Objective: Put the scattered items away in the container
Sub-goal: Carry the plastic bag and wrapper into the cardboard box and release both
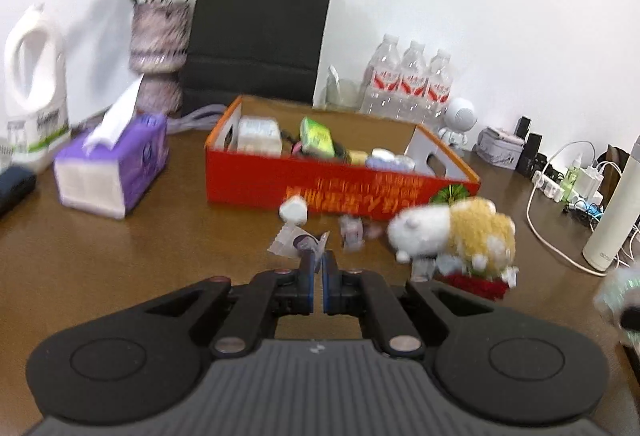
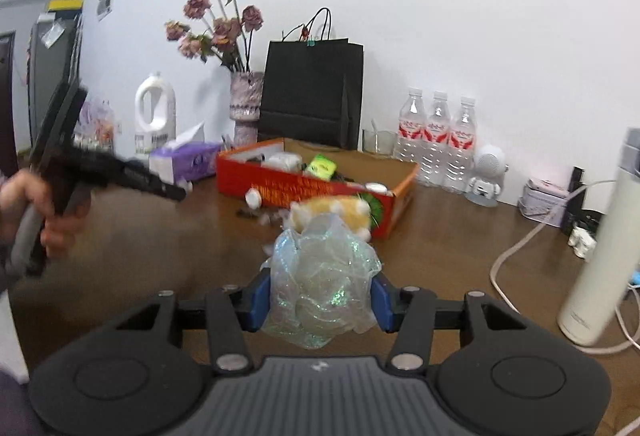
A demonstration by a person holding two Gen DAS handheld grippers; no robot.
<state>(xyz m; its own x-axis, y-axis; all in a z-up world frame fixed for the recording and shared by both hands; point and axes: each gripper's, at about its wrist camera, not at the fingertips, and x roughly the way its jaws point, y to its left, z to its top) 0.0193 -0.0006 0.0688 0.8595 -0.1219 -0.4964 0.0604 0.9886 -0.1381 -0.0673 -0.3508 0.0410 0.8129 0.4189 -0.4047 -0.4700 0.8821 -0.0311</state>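
Observation:
The red cardboard box [image 1: 340, 192] stands mid-table with several small items inside; it also shows in the right wrist view [image 2: 304, 192]. In front of it lie a white and yellow plush toy [image 1: 452, 228], a small white cap [image 1: 294, 210], a clear packet [image 1: 292, 240] and small wrapped bits [image 1: 352, 232]. My left gripper [image 1: 319, 260] is shut, its tips at the clear packet's edge. My right gripper [image 2: 322, 294] is shut on a crumpled iridescent plastic bag [image 2: 324, 284], held above the table before the plush toy [image 2: 332, 210].
A purple tissue box [image 1: 112, 164], white detergent jug [image 1: 34, 84], flower vase [image 1: 160, 48] and black paper bag [image 1: 260, 32] stand behind left. Water bottles [image 1: 412, 84], a white robot figure [image 1: 460, 120], power cables [image 1: 560, 180] and a white flask [image 2: 596, 248] stand right.

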